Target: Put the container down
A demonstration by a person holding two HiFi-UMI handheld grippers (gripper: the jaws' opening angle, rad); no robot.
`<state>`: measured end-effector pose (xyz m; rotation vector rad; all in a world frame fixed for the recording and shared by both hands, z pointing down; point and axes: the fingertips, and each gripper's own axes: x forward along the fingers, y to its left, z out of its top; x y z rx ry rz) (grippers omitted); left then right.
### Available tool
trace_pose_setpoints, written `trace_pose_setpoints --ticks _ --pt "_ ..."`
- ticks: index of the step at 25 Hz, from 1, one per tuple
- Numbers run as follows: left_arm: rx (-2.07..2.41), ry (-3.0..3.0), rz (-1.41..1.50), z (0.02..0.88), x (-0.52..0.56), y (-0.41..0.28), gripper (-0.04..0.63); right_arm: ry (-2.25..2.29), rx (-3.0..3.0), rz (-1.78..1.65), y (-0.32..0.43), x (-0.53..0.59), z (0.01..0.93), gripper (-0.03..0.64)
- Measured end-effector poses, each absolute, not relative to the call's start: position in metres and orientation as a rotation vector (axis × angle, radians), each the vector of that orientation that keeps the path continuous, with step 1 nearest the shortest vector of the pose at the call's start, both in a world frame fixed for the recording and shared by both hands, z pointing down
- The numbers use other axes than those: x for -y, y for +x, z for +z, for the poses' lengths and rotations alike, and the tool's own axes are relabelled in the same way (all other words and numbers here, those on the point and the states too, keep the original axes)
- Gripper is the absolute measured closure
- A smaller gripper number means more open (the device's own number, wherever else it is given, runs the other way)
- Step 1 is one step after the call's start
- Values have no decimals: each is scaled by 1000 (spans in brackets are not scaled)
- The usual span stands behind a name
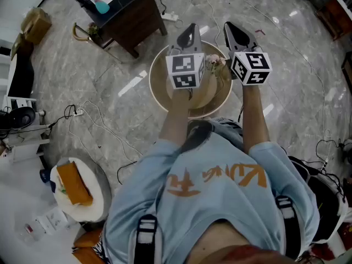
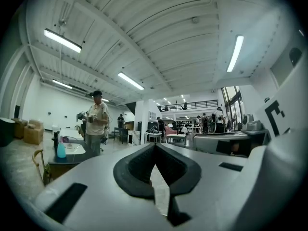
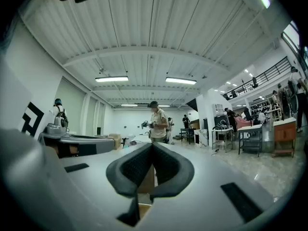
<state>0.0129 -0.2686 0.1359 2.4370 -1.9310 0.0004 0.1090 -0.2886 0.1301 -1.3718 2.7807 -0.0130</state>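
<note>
The container is a round, pale wooden basin right in front of me in the head view, with a small pinkish thing inside it. Both grippers hover over it, pointing away from me toward its far rim. My left gripper is shut, its pads meeting at the tips with nothing between them. My right gripper is shut the same way. A tan strip of the container shows through the gap below the right pads. I see neither gripper touching the container.
A dark wooden table with a blue bottle stands to the far left. Cables trail over the marble floor. A white round cushion with an orange block lies at the near left. A person stands beyond the table; others are farther back.
</note>
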Motion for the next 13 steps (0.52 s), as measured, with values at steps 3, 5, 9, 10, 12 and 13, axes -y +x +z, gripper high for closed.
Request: trace_pose_setpoints --ticks 3,5,9,10,12,13 --pt "1940 2430 5 137 271 15 571 -1365 -2785 -18 113 293 132 606" --pt "1946 2427 10 138 270 15 571 -1358 -2786 -21 114 294 132 606" --pt "1954 2420 20 140 272 13 571 -1334 -2796 -29 111 295 134 606" --pt "1953 2418 21 141 273 14 571 -1329 -2799 -30 111 297 135 606" --pt "1952 2414 21 142 277 15 571 -1321 -2804 -27 111 301 134 606" --pt "1952 2413 22 143 279 15 571 -1316 -2807 -25 111 303 134 606"
